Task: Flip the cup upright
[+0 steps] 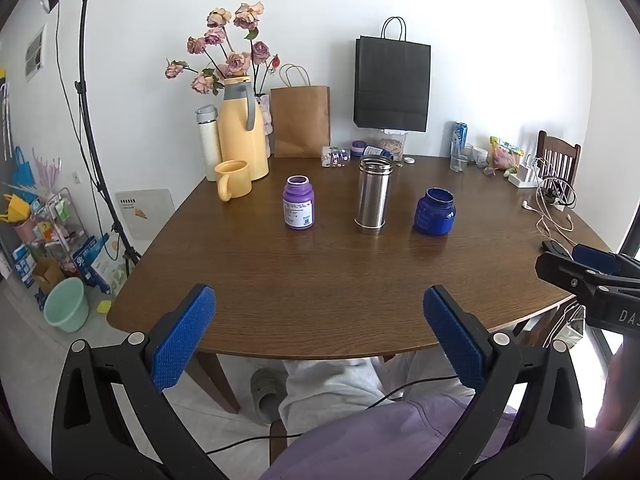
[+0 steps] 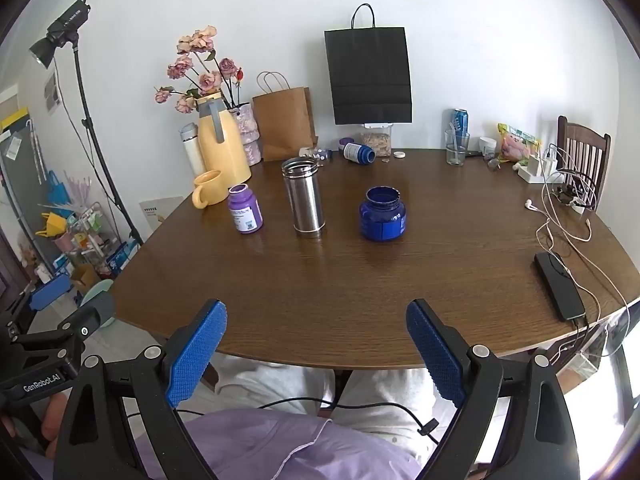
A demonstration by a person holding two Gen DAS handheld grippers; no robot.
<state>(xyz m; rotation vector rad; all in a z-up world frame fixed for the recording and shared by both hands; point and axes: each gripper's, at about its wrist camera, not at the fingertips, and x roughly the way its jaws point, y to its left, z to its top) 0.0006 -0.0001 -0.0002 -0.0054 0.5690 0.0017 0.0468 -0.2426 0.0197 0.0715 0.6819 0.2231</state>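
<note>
Steel cup [image 1: 372,196] [image 2: 304,197]: upright at table centre, open mouth up, base flat on the wood. Flanked left by purple bottle [image 1: 298,202] [image 2: 245,209], uncapped and upright; flanked right by blue jar [image 1: 435,211] [image 2: 383,213], also uncapped and upright. All three apart from each other, in a rough row across the wooden table [image 1: 320,288] [image 2: 328,276].

Left gripper [image 1: 319,336]: held at the near table edge, jaws spread wide, nothing between the blue pads [image 1: 180,344]. Well short of the cup. Also visible at the left edge of the right wrist view [image 2: 60,312].

Right gripper [image 2: 317,354]: held at the near table edge, jaws spread wide, nothing between them. Partly visible at the right edge of the left wrist view [image 1: 584,272].

Far left of table: yellow mug [image 1: 233,179] [image 2: 208,188] upright, just in front of yellow thermos jug [image 1: 242,132] [image 2: 222,140]; white flask [image 1: 208,142] [image 2: 191,150] beside the jug; dried roses [image 1: 228,48] [image 2: 200,66] behind it.

Far edge: brown paper bag [image 1: 301,120] [image 2: 285,122]; black paper bag [image 1: 392,84] [image 2: 369,76] against the wall; small bottle lying on its side [image 2: 358,152].

Right side: phone [image 2: 560,290] lying flat near the edge, with cable attached; white earphones [image 2: 560,220] loose on the wood; wooden chair [image 1: 558,156] [image 2: 584,152] at the far right corner.
</note>
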